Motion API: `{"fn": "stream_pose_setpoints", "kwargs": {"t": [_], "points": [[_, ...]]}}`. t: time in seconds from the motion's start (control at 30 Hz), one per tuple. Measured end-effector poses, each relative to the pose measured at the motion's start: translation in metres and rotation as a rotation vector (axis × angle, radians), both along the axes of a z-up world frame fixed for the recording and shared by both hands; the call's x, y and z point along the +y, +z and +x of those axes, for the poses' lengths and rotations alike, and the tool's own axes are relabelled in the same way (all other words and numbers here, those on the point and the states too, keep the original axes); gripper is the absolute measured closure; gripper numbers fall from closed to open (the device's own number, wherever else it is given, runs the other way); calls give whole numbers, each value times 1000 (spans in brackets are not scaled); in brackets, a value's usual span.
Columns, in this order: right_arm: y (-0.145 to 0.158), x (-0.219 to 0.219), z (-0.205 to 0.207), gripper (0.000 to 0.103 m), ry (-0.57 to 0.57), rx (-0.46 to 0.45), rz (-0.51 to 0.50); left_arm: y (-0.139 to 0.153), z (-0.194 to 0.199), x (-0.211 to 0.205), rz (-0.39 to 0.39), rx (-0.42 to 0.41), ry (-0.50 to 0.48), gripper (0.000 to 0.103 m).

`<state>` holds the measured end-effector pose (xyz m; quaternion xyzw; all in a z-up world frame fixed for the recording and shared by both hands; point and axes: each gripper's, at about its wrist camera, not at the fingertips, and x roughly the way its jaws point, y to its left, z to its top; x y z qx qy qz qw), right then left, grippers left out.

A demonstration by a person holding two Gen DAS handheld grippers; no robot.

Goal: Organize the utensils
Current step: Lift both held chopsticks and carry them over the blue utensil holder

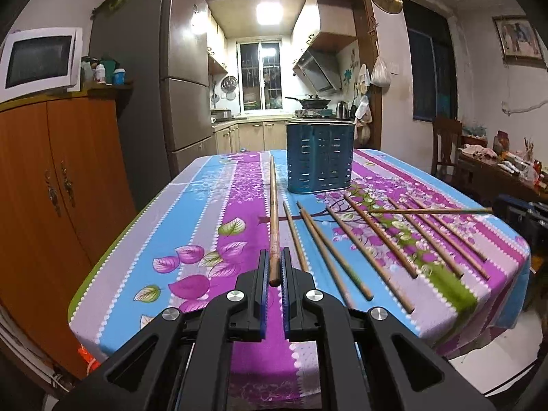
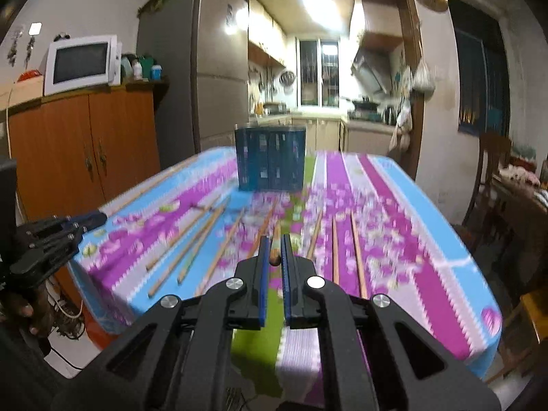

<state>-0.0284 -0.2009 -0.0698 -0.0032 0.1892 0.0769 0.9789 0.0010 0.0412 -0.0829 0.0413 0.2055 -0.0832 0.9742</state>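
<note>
Left wrist view: the left gripper (image 1: 274, 267) is clamped on the near end of a long brown wooden chopstick (image 1: 273, 219), which runs forward above the table toward the far side, its tip just left of the tall teal slotted plastic utensil holder (image 1: 320, 157). The holder stands upright on the floral tablecloth in pink, blue and lilac stripes (image 1: 191, 239), toward the far end of the table. A row of loose wooden chopsticks (image 1: 373, 239) lies on the cloth to the right of the gripper, fanned out and well short of the holder. Another thin chopstick (image 1: 431, 210) crosses above them, entering from the right edge.

Right wrist view: the picture is blurred. The right gripper (image 2: 274, 257) has its jaws drawn close on the end of a brown chopstick (image 2: 274, 245); most of its length is lost in blur. The teal holder (image 2: 270, 157) stands ahead on the cloth. Loose chopsticks (image 2: 205, 239) lie on both sides of the gripper. The left gripper (image 2: 87, 219) shows at the left edge.
</note>
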Motion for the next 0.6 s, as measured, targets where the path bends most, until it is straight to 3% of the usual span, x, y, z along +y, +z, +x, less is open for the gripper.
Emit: {"fn": "stream_pose_setpoints", "kwargs": {"t": [0.2, 0.33, 0.53, 0.6], "points": [[32, -5, 9, 98, 20, -98, -4, 20, 6, 5, -42, 43, -12, 95], [49, -5, 15, 98, 36, -149, -16, 32, 14, 7, -16, 90, -7, 95], [60, -10, 23, 98, 47, -178, -1, 37, 25, 20, -48, 153, -18, 95], [64, -11, 26, 98, 50, -183, 6, 36, 25, 20, -12, 143, -9, 95]]}}
